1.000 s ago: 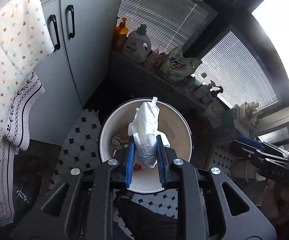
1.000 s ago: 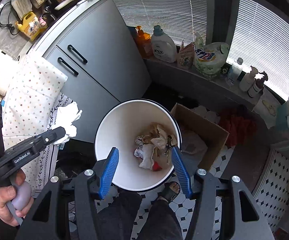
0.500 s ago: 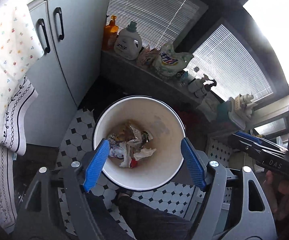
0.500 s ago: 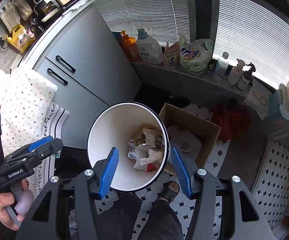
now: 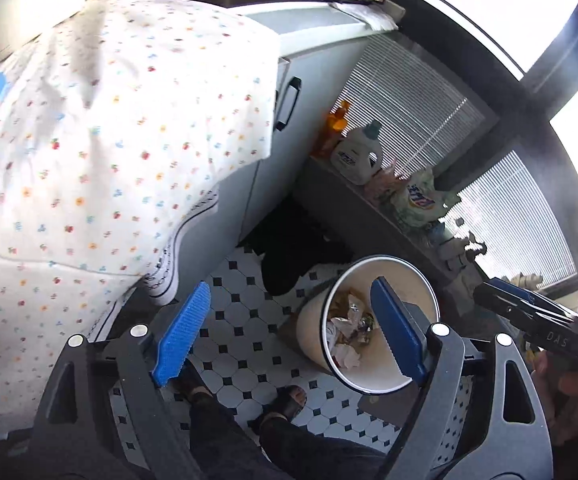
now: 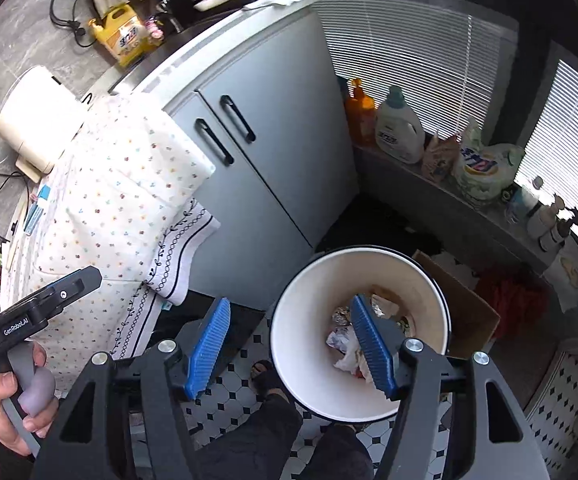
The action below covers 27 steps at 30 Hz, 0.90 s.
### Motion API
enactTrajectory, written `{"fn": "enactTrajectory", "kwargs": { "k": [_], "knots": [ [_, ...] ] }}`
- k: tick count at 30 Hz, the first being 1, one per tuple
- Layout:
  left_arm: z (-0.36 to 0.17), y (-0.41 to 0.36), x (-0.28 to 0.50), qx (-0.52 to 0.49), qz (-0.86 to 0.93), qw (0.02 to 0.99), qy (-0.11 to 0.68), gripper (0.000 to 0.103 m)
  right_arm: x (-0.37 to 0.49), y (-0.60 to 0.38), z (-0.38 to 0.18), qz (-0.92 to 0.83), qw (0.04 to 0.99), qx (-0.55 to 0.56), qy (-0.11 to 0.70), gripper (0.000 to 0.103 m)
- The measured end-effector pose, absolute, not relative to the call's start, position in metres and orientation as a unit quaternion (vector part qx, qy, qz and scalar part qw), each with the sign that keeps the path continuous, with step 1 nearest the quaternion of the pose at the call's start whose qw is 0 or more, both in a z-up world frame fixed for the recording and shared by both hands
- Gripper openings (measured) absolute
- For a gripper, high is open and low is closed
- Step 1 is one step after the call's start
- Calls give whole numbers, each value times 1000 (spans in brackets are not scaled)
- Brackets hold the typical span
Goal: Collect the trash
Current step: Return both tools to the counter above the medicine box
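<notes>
A white trash bin (image 5: 417, 280) with a dark rim stands on the tiled floor, holding crumpled paper and wrappers (image 5: 347, 336). It also shows in the right wrist view (image 6: 313, 304), with the trash (image 6: 345, 340) at its bottom. My left gripper (image 5: 285, 336) is open and empty, above the floor to the left of the bin. My right gripper (image 6: 293, 344) is open and empty, over the bin's left rim. Each gripper shows in the other's view: the right one (image 5: 537, 316), the left one (image 6: 45, 304).
A table with a floral cloth (image 5: 101, 140) is at the left, beside grey cabinets (image 6: 273, 152). A ledge with detergent bottles (image 6: 399, 132) runs under the blinds. A cardboard box (image 6: 469, 304) sits behind the bin. The person's feet (image 5: 285, 400) are on the tiles.
The left gripper opened and dropped the white tissue into the bin, then swung left and up toward the table. The right gripper shifted left, so the bin now sits right of centre.
</notes>
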<state>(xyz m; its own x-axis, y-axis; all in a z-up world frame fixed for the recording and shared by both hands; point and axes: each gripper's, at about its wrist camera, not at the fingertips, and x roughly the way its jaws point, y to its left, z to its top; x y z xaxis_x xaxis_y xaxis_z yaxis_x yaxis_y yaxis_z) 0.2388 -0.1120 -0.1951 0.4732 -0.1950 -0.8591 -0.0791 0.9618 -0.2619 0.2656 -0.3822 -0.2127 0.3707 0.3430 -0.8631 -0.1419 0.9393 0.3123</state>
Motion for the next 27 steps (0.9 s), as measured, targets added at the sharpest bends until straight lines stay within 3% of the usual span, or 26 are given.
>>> {"fn": "enactTrajectory", "kwargs": {
  "k": [4, 11, 18, 27],
  "knots": [
    [-176, -65, 229, -152, 3, 860, 487, 84, 274, -333, -189, 191, 831, 70, 518, 77],
    [-144, 16, 212, -176, 60, 877, 442, 85, 289, -251, -155, 248, 835, 36, 491, 82],
    [-128, 92, 200, -201, 104, 885, 408, 86, 301, -177, -130, 289, 841, 5, 458, 95],
    [-119, 172, 189, -217, 134, 891, 376, 85, 316, -88, -120, 311, 844, -14, 437, 95]
  ]
}}
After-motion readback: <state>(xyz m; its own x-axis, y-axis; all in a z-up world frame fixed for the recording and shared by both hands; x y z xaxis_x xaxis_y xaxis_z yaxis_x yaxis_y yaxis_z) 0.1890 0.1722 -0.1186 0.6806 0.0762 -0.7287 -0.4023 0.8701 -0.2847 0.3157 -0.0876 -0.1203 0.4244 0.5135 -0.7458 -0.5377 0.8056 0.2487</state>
